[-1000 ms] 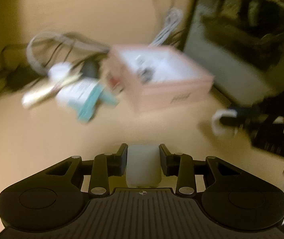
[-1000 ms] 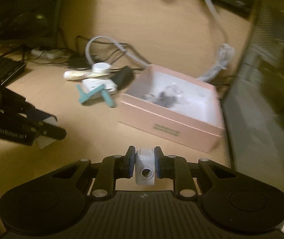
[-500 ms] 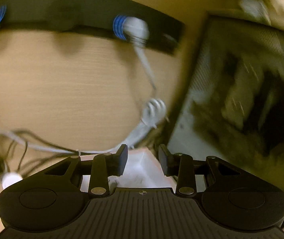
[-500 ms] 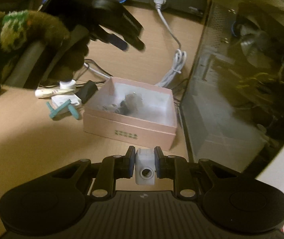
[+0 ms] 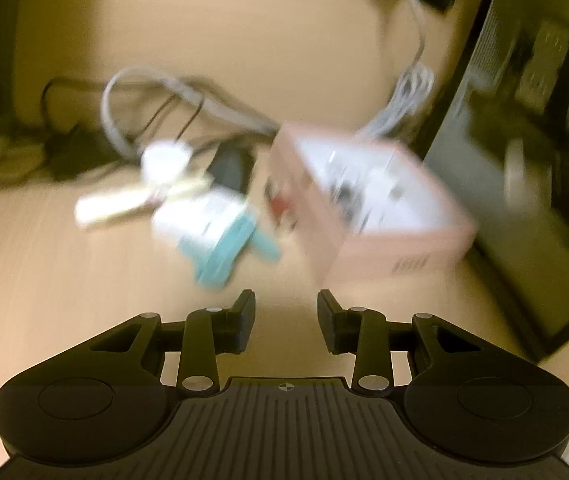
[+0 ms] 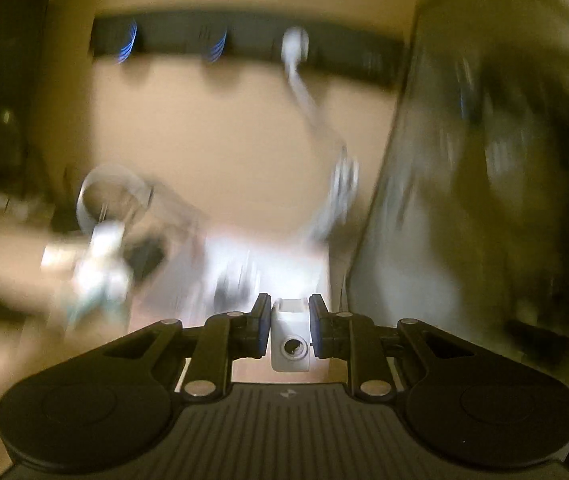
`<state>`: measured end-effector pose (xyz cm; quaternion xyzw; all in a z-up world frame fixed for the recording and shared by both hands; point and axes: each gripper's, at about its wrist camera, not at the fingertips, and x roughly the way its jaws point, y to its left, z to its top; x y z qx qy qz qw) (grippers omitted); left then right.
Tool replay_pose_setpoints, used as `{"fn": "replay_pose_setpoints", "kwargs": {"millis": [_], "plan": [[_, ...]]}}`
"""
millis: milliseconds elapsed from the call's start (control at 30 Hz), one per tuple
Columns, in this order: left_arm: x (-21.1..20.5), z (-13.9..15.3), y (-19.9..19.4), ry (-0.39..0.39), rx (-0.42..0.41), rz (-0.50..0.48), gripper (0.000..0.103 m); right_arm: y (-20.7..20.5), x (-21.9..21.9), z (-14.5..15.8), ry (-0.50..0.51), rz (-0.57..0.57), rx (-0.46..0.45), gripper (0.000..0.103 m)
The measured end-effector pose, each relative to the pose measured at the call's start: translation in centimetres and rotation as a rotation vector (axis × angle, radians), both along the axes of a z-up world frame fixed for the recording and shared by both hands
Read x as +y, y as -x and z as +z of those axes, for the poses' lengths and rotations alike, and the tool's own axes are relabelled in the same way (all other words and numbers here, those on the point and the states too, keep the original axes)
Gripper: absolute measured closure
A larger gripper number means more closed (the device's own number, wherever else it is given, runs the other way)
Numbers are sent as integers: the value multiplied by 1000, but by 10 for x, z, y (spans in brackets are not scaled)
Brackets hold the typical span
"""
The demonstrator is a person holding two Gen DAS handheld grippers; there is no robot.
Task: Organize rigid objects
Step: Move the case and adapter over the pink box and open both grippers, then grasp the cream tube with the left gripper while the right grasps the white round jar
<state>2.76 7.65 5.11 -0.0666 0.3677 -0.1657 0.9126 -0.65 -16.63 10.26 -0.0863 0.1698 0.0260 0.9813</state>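
A pink open box (image 5: 380,240) with small items inside sits on the wooden desk, blurred. It also shows in the right wrist view (image 6: 252,264), just ahead of the fingers. Left of the box lies a pile: a teal clip (image 5: 228,252), a white packet (image 5: 196,220), a white tube (image 5: 112,208) and a black adapter (image 5: 228,168). My left gripper (image 5: 286,316) is open and empty, above the desk short of the pile. My right gripper (image 6: 290,328) is shut on a small white cube with a round hole (image 6: 290,344).
A dark computer case (image 5: 524,160) stands right of the box. White and grey cables (image 5: 412,88) run behind it to a black strip (image 6: 244,48) on the wall. Black cables (image 5: 68,148) lie at the left.
My left gripper let go of its white object and pulled back from over the box. My right gripper has moved forward toward the box with the cube in it.
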Motion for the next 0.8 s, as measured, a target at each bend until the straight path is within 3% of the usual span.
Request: {"fn": "replay_pose_setpoints", "kwargs": {"millis": [67,133,200,300,433,533,600,700,800], "plan": [[5,-6,6,-55,18,11,65,-26,3,20,-6,-11,-52,81],[14,-9,10,-88,20,21,65,-51,3,30,-30,-9,-27,60],[24,-7,7,-90,16,38,65,-57,4,28,-67,-10,-3,54],[41,-1,-6,-47,16,90,65,-43,13,7,-110,66,54,47],[56,16,-35,-40,-50,113,65,-22,36,-35,-60,132,150,47],[61,24,-74,-116,-83,26,65,-12,47,-61,-56,175,230,47],[58,23,-106,-245,-48,-89,65,-6,52,-73,-57,188,268,47],[47,16,-131,-468,-58,-216,65,1,55,-76,-48,194,294,47],[37,2,-148,-582,-49,-308,61,4,55,-79,-40,189,316,47]]}}
